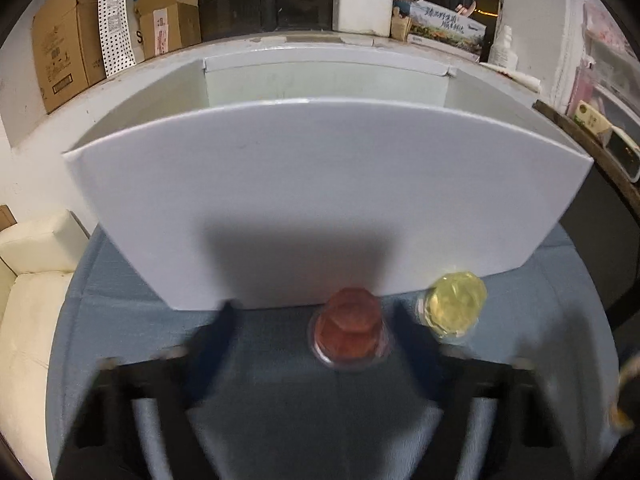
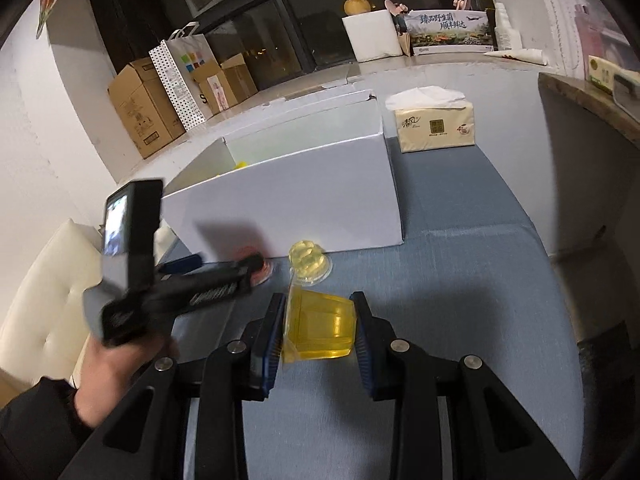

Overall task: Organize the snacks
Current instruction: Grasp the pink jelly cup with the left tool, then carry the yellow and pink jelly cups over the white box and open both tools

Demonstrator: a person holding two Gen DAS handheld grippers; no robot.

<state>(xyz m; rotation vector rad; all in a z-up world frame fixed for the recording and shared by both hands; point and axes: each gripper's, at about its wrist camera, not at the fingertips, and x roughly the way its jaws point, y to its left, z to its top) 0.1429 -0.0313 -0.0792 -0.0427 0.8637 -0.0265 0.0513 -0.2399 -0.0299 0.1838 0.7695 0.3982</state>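
Note:
A red jelly cup (image 1: 349, 326) sits on the blue tablecloth against the front wall of the white box (image 1: 304, 200). My left gripper (image 1: 316, 320) is open, blurred, with the red cup between its fingers, nearer the right one. A pale yellow jelly cup (image 1: 454, 306) stands just right of it, also in the right wrist view (image 2: 307, 261). My right gripper (image 2: 318, 326) is shut on a darker yellow jelly cup (image 2: 320, 330), held on its side above the cloth. The white box (image 2: 304, 196) is open; something yellow shows inside (image 2: 241, 165).
A tissue pack (image 2: 434, 122) stands right of the box. Cardboard boxes (image 2: 148, 104) and a dotted bag (image 2: 180, 80) line the window ledge behind. A cream sofa (image 1: 28, 280) lies left of the table. A dark wooden edge (image 1: 600, 160) is at right.

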